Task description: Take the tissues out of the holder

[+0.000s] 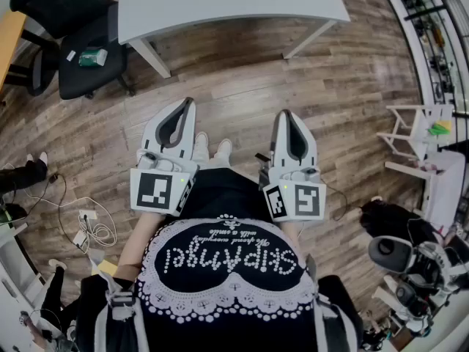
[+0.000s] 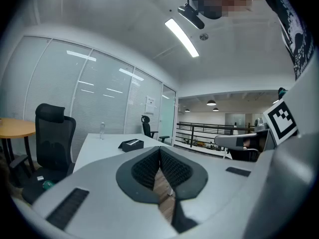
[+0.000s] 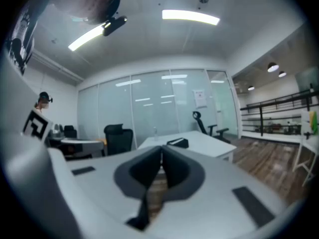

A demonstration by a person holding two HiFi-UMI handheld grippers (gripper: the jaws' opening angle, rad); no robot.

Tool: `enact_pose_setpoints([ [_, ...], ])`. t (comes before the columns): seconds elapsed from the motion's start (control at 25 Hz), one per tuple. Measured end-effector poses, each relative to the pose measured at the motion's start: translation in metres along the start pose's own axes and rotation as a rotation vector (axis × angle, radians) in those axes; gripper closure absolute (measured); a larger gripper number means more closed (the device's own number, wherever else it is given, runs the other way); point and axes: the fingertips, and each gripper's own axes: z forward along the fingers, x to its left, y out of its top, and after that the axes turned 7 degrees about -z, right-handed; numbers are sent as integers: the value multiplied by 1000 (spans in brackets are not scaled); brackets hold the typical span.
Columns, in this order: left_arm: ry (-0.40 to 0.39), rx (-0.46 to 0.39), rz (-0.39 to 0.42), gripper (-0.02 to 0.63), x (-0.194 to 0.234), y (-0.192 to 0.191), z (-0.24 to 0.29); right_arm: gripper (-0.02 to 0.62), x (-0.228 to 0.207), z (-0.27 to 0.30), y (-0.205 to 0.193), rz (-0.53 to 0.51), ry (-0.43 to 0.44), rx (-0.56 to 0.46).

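Observation:
A black tissue holder [image 2: 131,144] lies on the white table [image 2: 99,151] far ahead of me; the right gripper view shows the holder [image 3: 178,143] too, and the head view does not. I cannot make out tissues in it at this distance. My left gripper [image 1: 188,104] is held at waist height over the wooden floor, jaws shut and empty. The right gripper [image 1: 284,114] hangs beside it, also shut with nothing between its fingers. Both point toward the table, well short of it.
The white table [image 1: 220,6] stands ahead across bare wooden floor. A black office chair [image 1: 80,42] with a green item [image 1: 93,56] on its seat is at the left. Cables [image 1: 91,229] lie on the floor at the left, a white stool [image 1: 414,123] at the right.

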Motion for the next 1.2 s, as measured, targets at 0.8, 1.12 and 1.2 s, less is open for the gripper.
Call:
enact_pose_setpoints([
  [0.8,30,-6,-1,583,-21,-3,0,561,-20,-15,-3,35,19,-6],
  [1.12,22,-26,7,583,-38,-15,-1,561,-40,-28,-17,50,33,10],
  [1.2,31,-13,12,583,-40,-16,0,561,-45,-30,-20,51,32,19],
])
